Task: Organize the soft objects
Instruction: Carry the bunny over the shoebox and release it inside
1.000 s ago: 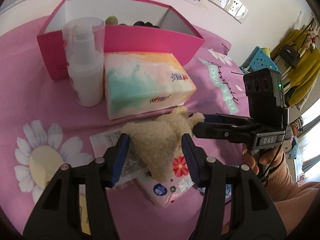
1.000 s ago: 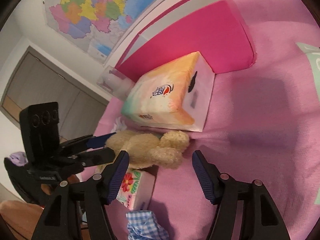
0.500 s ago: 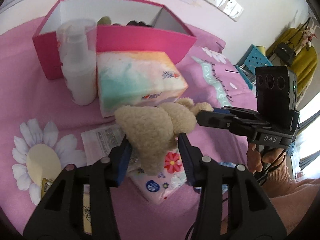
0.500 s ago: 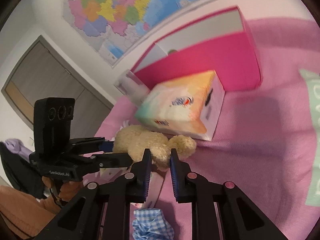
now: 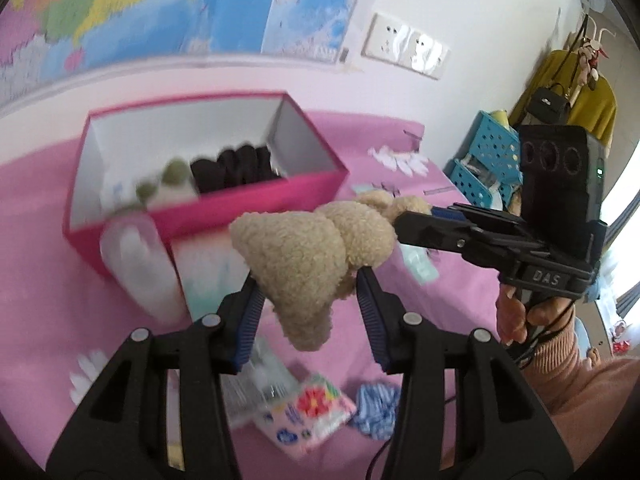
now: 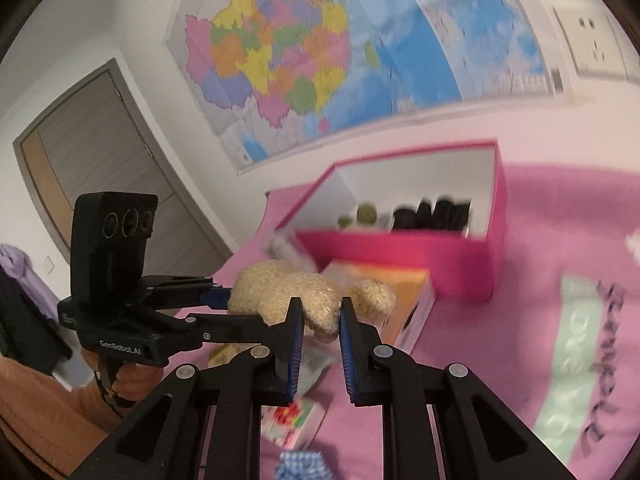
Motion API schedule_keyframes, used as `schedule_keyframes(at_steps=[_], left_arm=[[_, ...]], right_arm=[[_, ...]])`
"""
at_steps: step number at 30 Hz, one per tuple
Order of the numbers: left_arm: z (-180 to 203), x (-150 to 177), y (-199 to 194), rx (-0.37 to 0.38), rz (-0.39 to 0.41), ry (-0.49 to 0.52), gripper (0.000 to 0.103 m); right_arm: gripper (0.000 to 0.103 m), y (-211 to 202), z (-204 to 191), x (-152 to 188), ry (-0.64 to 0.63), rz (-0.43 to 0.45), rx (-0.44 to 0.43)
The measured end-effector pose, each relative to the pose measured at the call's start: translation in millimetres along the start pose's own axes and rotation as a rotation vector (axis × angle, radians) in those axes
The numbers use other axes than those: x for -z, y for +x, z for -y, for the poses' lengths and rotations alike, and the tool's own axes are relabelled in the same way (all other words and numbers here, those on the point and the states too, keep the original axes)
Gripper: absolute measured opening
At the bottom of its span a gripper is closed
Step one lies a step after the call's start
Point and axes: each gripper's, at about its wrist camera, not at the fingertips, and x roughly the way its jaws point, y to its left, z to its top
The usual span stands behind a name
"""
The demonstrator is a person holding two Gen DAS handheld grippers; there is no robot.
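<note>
A beige plush toy (image 5: 308, 256) hangs in the air above the pink tablecloth, held by both grippers. My left gripper (image 5: 310, 284) is shut on its body. My right gripper (image 6: 318, 310) is shut on its other end (image 6: 320, 304); it also shows in the left wrist view (image 5: 416, 224) at the toy's right. The open pink box (image 5: 304, 186) lies beyond, with dark soft items (image 5: 236, 168) and green balls (image 5: 176, 170) inside. The box also shows in the right wrist view (image 6: 400, 256).
A clear spray bottle (image 5: 136, 264) and a pastel tissue box (image 5: 208, 276) stand in front of the pink box. A floral tissue pack (image 5: 308, 416) and a blue checked cloth (image 5: 376, 404) lie below the toy. Blue baskets (image 5: 488, 160) stand at the right.
Both grippers have lifted the plush toy off the table and toward the pink box. The right gripper closed on it from open one second ago.
</note>
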Motion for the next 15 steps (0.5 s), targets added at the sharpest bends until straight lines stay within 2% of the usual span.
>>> schedule_keyframes(at_steps=[8, 15], left_arm=[[-10.2, -64.4, 20.5, -0.064, 0.01, 0.008, 0.049], [-28.5, -109.7, 54.8, -0.155, -0.031, 0.003, 0.049]], right_arm=[[0.017, 5.4, 19.0, -52.8, -0.03, 0.067, 0.043], [0.017, 29.2, 45.7, -92.4, -0.011, 0.086, 0.087]])
